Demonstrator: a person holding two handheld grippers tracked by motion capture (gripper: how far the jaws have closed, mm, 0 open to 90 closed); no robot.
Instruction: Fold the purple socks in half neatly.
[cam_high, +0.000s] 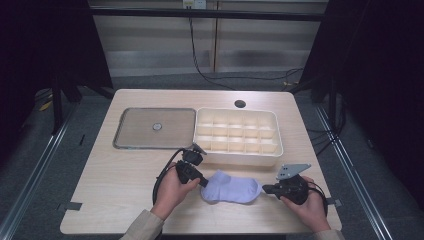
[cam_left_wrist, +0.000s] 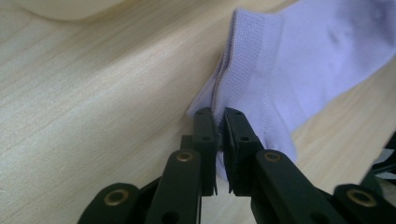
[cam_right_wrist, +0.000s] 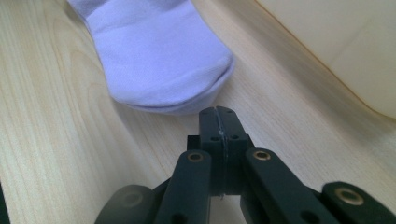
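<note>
**Near the front edge of the table: sock pinched at the cuff**

Near the front edge of the light wood table (cam_high: 120, 185) we find a lavender ankle sock (cam_high: 232, 188) lying flat, its cuff end toward the person's left and its toe toward the right. It sits just in front of the cream compartment tray (cam_high: 239, 132), apart from it, with bare wood between.

We note the left gripper (cam_high: 202, 182) at the sock's cuff end, held in the left hand (cam_high: 172, 192). From the left gripper view, its jaws are drawn nearly together, with the ribbed cuff edge of the sock (cam_left_wrist: 289, 60) caught in the narrow gap between the pads; only a thin fold of fabric is held. The rest of the sock lies flat on the table beyond the jaws.

We note the right gripper (cam_high: 266, 189) at the toe end, held in the right hand (cam_high: 307, 205), a grey three-cornered plate on top. From the right gripper view, its jaws are pressed fully together with nothing between them. The tips sit just short of the sock's rounded toe (cam_right_wrist: 163, 56); we cannot tell whether they touch it, but they do not hold it.

Behind the sock, the tray's grid of small cells stands at centre-right of the table. To its left lies a flat metal lid or pan (cam_high: 154, 128) with a small round knob at its middle, its edge just beside the tray. A dark round hole (cam_high: 240, 104) marks the tabletop behind the tray.
</note>
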